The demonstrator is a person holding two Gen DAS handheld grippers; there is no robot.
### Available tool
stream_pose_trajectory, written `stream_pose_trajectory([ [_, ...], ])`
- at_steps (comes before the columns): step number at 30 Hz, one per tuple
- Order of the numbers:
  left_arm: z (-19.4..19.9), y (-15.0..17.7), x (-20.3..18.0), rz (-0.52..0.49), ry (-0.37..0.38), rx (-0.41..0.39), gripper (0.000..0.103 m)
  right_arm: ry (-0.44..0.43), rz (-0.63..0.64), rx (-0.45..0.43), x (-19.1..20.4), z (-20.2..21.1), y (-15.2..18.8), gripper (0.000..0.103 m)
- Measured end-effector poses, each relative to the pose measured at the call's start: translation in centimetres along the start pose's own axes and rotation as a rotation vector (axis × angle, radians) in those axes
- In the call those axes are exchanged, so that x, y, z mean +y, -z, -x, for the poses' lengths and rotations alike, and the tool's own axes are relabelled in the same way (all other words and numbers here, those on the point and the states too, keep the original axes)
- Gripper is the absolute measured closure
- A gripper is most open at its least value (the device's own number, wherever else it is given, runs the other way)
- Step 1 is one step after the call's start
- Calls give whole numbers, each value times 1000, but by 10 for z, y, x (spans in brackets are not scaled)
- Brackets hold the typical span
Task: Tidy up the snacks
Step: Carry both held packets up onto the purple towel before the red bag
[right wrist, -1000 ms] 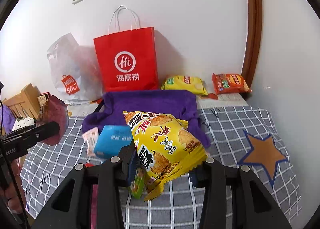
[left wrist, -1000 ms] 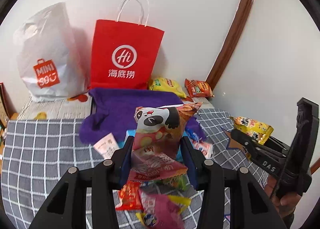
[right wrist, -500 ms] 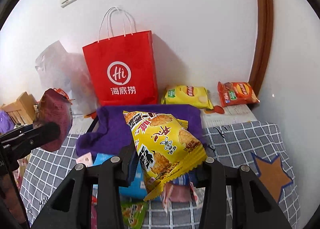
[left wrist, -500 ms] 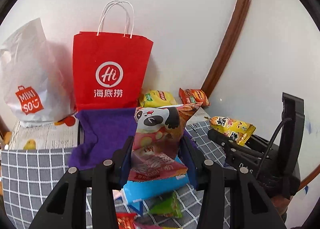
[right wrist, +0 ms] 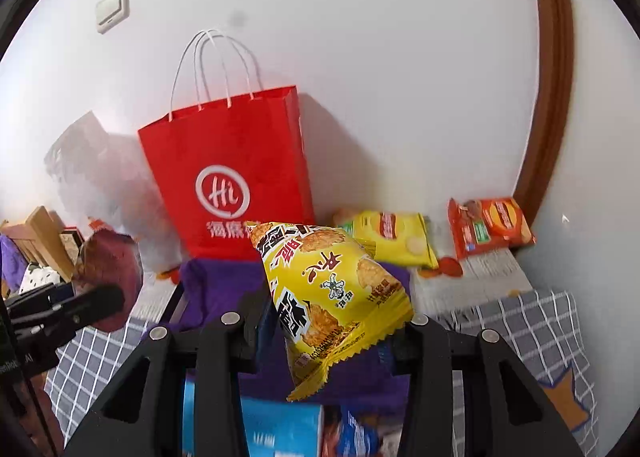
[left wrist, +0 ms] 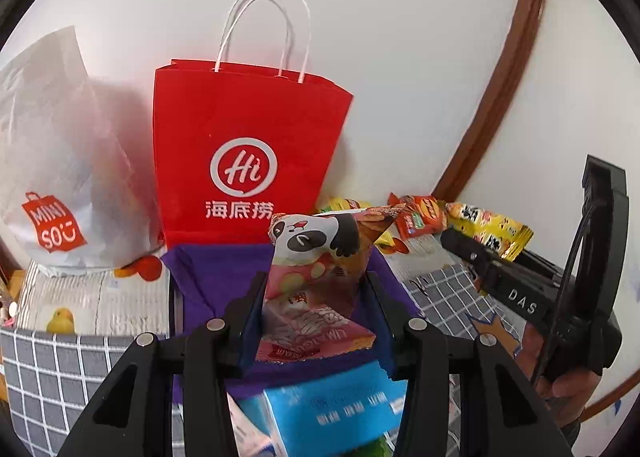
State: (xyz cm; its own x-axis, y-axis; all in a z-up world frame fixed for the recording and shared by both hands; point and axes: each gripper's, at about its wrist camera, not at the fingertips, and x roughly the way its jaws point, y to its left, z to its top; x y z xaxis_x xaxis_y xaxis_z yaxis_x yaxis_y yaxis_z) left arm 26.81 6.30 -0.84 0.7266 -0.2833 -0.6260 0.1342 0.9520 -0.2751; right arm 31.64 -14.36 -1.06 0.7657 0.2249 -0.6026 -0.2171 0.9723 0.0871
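My left gripper [left wrist: 314,299] is shut on a pink panda snack bag [left wrist: 316,277], held up above the purple cloth [left wrist: 216,269]. My right gripper [right wrist: 332,317] is shut on a yellow snack bag [right wrist: 332,289], also held in the air. The red paper bag [left wrist: 244,161] stands upright against the wall behind the cloth; it also shows in the right wrist view [right wrist: 232,177]. The right gripper with its yellow bag [left wrist: 492,233] shows at the right of the left wrist view. The left gripper with its bag [right wrist: 108,273] shows at the left of the right wrist view.
A white Miniso bag [left wrist: 52,177] leans on the wall at the left. A yellow chip bag [right wrist: 392,237] and an orange snack bag [right wrist: 488,225] lie by the wall at the right. A blue box [left wrist: 332,409] and more snacks lie below on the grey checked cloth [right wrist: 532,321].
Both grippers have moved forward toward the red bag and the wall, carrying their snack bags. The red bag looms larger; the snack pile has slid below the fingers.
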Motion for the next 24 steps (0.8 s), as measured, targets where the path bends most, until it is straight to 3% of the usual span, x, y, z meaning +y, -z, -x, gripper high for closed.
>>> stream_pose_trajectory([
  [7,-40,-9,20,13,-28,34,59,11,16,39,-6,-51,-7,62],
  [13,-77,-1,37,18,-57,92,59,11,41,141,-5,-99,13,62],
  [24,-106,9,50,48,-59,163,59,14,77,252,-10,-140,36,61],
])
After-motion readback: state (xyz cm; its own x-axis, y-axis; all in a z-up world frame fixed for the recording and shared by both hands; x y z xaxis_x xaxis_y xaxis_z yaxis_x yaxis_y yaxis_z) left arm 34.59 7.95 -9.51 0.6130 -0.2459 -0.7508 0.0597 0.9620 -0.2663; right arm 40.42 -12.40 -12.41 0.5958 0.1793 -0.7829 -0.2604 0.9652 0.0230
